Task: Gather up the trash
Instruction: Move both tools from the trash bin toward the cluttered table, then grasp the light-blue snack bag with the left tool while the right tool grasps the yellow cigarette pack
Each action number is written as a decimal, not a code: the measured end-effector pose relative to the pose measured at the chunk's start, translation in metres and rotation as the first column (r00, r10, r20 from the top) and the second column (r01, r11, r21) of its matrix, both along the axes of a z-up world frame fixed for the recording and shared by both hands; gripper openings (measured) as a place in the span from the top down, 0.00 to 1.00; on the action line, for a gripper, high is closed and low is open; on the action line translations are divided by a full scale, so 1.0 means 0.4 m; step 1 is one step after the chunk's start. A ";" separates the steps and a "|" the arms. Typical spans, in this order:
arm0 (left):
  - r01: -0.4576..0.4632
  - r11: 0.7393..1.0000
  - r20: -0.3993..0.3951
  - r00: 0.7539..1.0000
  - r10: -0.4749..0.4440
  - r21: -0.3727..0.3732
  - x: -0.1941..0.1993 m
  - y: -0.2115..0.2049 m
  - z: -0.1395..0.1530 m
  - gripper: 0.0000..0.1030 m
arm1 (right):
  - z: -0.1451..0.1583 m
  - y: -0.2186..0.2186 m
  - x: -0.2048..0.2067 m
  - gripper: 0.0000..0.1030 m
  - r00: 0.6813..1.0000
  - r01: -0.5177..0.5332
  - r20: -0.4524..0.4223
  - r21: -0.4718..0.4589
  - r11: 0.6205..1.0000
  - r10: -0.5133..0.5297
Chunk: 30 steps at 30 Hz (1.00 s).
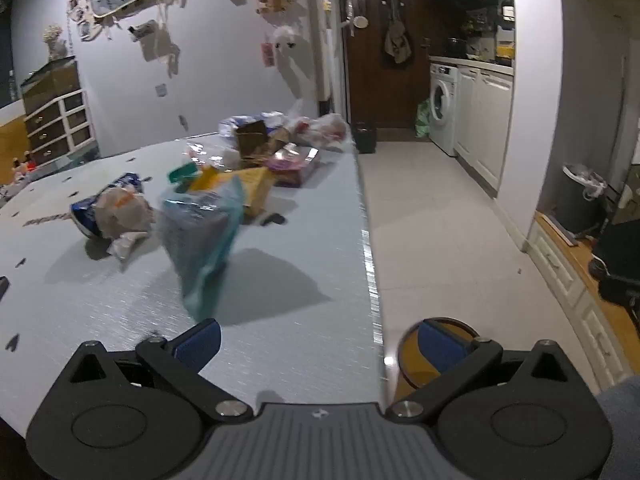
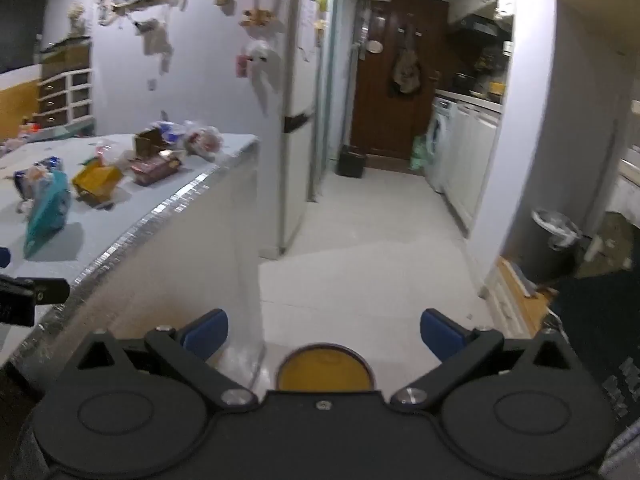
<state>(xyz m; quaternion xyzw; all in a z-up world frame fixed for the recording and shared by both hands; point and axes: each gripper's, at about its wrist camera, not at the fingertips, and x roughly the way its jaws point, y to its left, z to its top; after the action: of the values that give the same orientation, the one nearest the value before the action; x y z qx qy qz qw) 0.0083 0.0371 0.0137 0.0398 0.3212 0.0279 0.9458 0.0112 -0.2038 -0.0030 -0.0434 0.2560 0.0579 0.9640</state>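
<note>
Tilting down over the table (image 1: 280, 280), the left gripper (image 1: 318, 344) spreads its blue pads fully apart with nothing between them, straddling the table's shiny right edge. A teal bag (image 1: 204, 240) stands just ahead of its left pad, with crumpled wrappers (image 1: 116, 212), a yellow box (image 1: 252, 188) and more trash farther along the table. The right gripper (image 2: 324, 334), equally wide and empty, angles down beyond that edge above a round yellow bin (image 2: 324, 368). Bare floor (image 2: 380, 232) runs on from the table toward a dark door.
</note>
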 end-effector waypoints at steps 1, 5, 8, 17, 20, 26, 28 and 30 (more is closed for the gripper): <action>-0.008 1.000 0.003 1.000 0.008 0.001 0.002 0.013 0.003 0.00 | 0.003 0.004 0.006 0.00 1.000 -0.013 0.017 0.009 1.000 0.012; -0.047 0.999 0.007 0.999 0.047 -0.006 0.015 0.068 0.011 0.00 | 0.022 0.033 0.047 0.00 0.995 -0.063 0.074 0.029 0.998 0.061; -0.071 0.997 0.012 0.997 0.071 0.000 0.021 0.107 0.018 0.00 | 0.041 0.065 0.090 0.00 0.987 -0.122 0.114 0.042 0.992 0.117; -0.085 0.996 0.006 0.996 0.085 -0.022 0.054 0.181 0.021 0.00 | 0.086 0.200 0.256 0.00 0.928 -0.327 0.203 0.052 0.943 0.311; -0.102 0.994 -0.029 0.994 0.101 -0.030 0.069 0.194 0.016 0.00 | 0.092 0.267 0.322 0.00 0.888 -0.416 0.226 0.028 0.909 0.400; -0.089 0.996 -0.060 0.994 0.087 -0.031 0.092 0.206 0.005 0.00 | 0.076 0.369 0.420 0.00 0.775 -0.609 0.196 -0.021 0.793 0.601; -0.091 0.994 -0.078 0.993 0.087 -0.052 0.102 0.215 0.002 0.00 | 0.061 0.413 0.444 0.00 0.727 -0.670 0.159 -0.048 0.741 0.668; -0.092 0.994 -0.087 0.992 0.087 -0.053 0.110 0.216 -0.001 0.00 | 0.044 0.451 0.460 0.00 0.686 -0.711 0.137 -0.084 0.698 0.715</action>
<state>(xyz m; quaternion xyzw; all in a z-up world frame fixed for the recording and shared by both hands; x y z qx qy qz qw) 0.0523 0.1234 0.0135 -0.0004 0.3631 0.0594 0.9298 0.1953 -0.0235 0.0146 -0.1553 0.1419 0.4211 0.8823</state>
